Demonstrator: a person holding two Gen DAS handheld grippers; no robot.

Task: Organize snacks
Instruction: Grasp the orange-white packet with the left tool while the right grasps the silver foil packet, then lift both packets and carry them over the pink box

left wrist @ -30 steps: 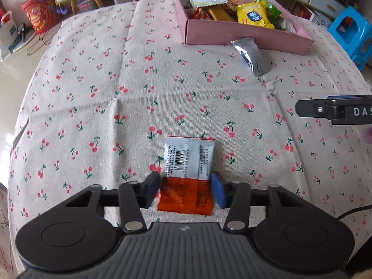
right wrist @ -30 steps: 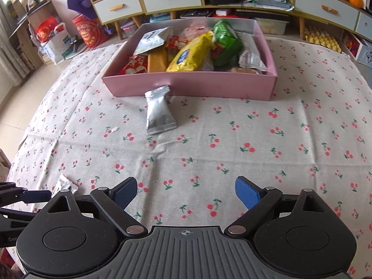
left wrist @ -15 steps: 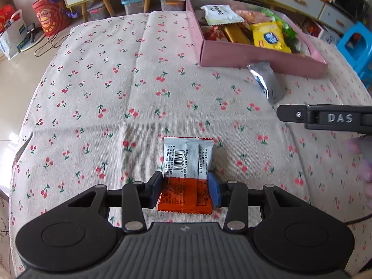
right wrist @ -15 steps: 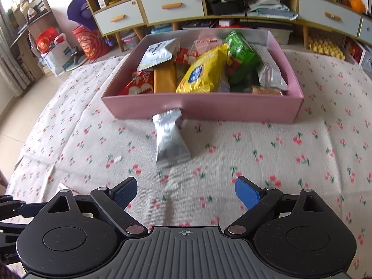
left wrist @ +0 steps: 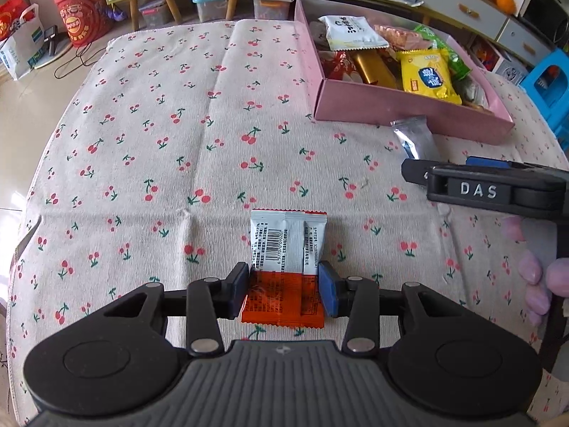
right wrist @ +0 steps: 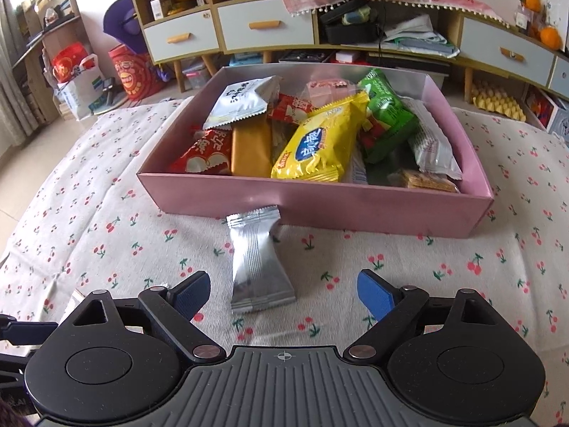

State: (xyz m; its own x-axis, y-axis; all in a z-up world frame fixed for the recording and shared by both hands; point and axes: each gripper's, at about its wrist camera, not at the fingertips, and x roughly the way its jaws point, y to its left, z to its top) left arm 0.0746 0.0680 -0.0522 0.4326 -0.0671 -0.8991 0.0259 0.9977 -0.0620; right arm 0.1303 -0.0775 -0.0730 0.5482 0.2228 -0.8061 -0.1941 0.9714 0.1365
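Note:
My left gripper [left wrist: 283, 290] is shut on an orange and white snack packet [left wrist: 286, 245], its blue pads pressed to the packet's two sides, above the cherry-print tablecloth. A silver foil packet [right wrist: 258, 258] lies on the cloth just in front of the pink box [right wrist: 355, 210]; it also shows in the left wrist view [left wrist: 416, 137]. My right gripper [right wrist: 283, 293] is open, its jaws wide on either side of the silver packet's near end, not touching it. The right gripper shows side-on in the left wrist view [left wrist: 483, 188]. The pink box [left wrist: 391, 106] holds several snacks.
The round table is covered by the cherry-print tablecloth [left wrist: 177, 124]. A blue plastic stool [left wrist: 549, 82] stands past the table's right edge. Low cabinets with drawers [right wrist: 266, 28] and red bags [right wrist: 128, 74] stand on the floor beyond the table.
My left gripper closed onto the orange and white packet and lifted it towards the box. My right gripper moved forward to the silver packet, still open.

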